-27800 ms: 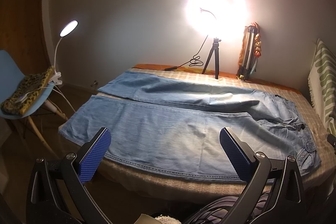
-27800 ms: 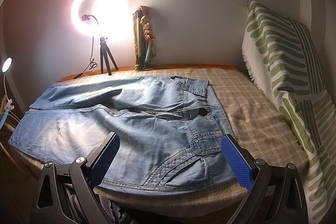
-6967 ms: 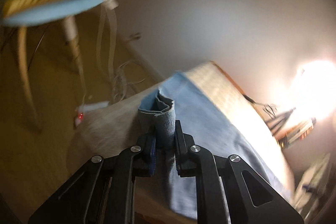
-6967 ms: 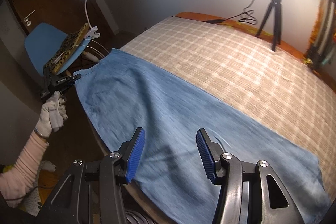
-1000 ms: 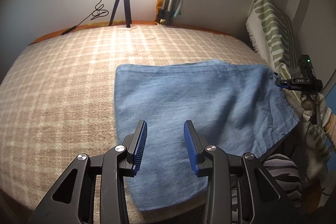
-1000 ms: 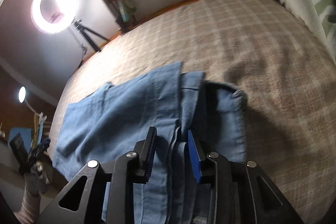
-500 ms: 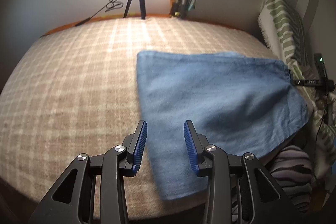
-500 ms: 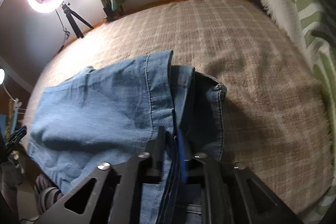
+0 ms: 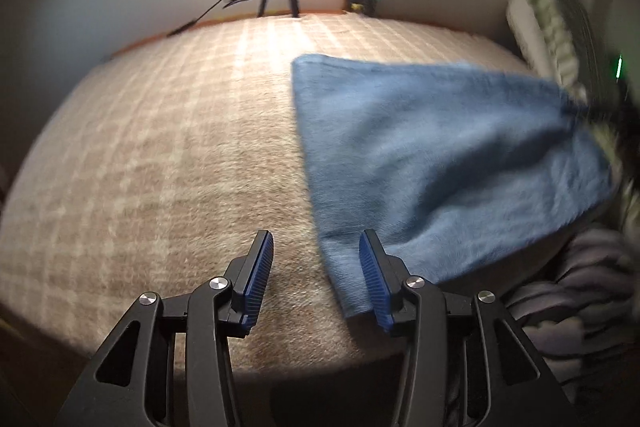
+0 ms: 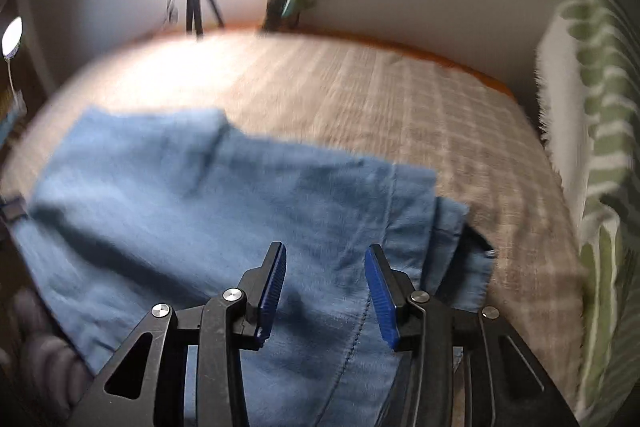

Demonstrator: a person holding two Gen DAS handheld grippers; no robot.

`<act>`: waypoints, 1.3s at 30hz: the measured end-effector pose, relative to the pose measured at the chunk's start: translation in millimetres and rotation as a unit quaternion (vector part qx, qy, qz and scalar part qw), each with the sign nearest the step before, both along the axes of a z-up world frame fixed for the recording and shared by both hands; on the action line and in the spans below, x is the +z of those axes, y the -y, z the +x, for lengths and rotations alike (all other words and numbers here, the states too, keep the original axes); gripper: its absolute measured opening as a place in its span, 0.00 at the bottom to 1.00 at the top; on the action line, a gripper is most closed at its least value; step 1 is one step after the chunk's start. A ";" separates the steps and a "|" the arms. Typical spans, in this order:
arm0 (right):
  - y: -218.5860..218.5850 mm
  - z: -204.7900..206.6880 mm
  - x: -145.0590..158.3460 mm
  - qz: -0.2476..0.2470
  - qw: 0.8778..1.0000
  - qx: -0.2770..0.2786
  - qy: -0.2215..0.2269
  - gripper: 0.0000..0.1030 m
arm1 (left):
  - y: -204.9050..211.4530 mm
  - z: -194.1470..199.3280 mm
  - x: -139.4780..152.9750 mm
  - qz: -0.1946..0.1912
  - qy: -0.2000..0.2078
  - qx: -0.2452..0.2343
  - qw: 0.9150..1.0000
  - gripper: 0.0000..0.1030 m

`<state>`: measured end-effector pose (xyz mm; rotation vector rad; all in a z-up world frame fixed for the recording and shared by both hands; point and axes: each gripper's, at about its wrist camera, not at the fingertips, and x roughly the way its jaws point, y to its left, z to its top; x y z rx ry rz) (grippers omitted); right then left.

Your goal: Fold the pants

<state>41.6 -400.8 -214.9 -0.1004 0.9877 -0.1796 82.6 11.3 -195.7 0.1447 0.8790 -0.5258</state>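
My left gripper [image 9: 316,263], jaws just widened and empty, hangs over the checked bedcover [image 9: 168,147] at the folded jeans' [image 9: 440,155] left edge, while my right gripper [image 10: 324,277], likewise just spread and holding nothing, hovers above their waistband end.

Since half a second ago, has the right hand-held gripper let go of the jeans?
Yes. The right hand-held gripper has just been opening; its pads now stand apart above the jeans, which lie on the checked blanket.
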 end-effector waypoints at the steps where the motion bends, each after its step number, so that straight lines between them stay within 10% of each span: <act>1: 0.3 1.7 -3.8 -0.001 1.000 0.001 -0.005 0.43 | -5.2 2.6 2.6 -0.018 -0.011 0.005 1.000 0.42; 17: -113.3 58.7 79.7 0.181 0.977 0.106 0.020 0.63 | -2.8 24.3 -16.8 -0.205 -0.111 0.037 0.972 0.49; 23: -193.1 109.9 72.0 0.198 0.968 0.151 -0.027 0.69 | -3.8 19.9 -17.9 -0.227 -0.101 0.051 0.967 0.21; 39: -328.5 216.0 4.4 0.139 0.967 0.131 -0.170 0.69 | 8.2 5.9 5.1 -0.235 -0.036 0.008 0.971 0.19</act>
